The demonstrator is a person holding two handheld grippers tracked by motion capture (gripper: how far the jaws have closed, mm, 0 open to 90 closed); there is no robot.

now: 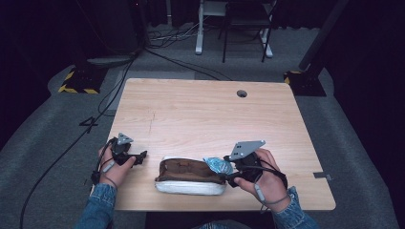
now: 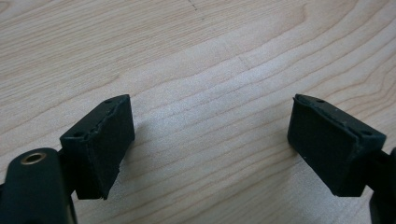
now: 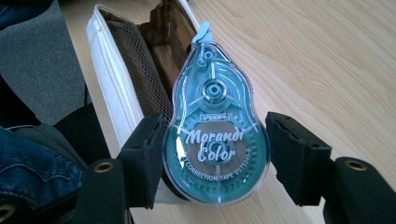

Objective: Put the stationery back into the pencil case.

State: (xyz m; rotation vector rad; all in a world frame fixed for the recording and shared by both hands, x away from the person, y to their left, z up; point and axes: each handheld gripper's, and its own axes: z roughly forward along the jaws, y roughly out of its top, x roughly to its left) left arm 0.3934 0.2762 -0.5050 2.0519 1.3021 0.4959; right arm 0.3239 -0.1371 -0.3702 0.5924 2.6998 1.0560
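Note:
A teal correction tape dispenser (image 3: pixel 212 135), clear-shelled and lettered "Morandi Color", sits between the pads of my right gripper (image 3: pixel 215 163), which is shut on its wide body. It hangs over the right end of an open pencil pouch (image 1: pixel 190 177), white outside with brown mesh inside (image 3: pixel 144 74). In the high view the dispenser (image 1: pixel 217 165) and right gripper (image 1: pixel 225 172) are near the table's front edge. My left gripper (image 1: pixel 141 155) rests left of the pouch, apart from it. Its jaws stand open (image 2: pixel 210 144) over bare wood with nothing between them.
The light wooden table (image 1: pixel 200 114) has a round cable hole (image 1: pixel 241 93) at the back right. Denim sleeves come in at the front edge. Cables, yellow-black stand bases (image 1: pixel 76 83) and furniture legs stand on the grey floor beyond.

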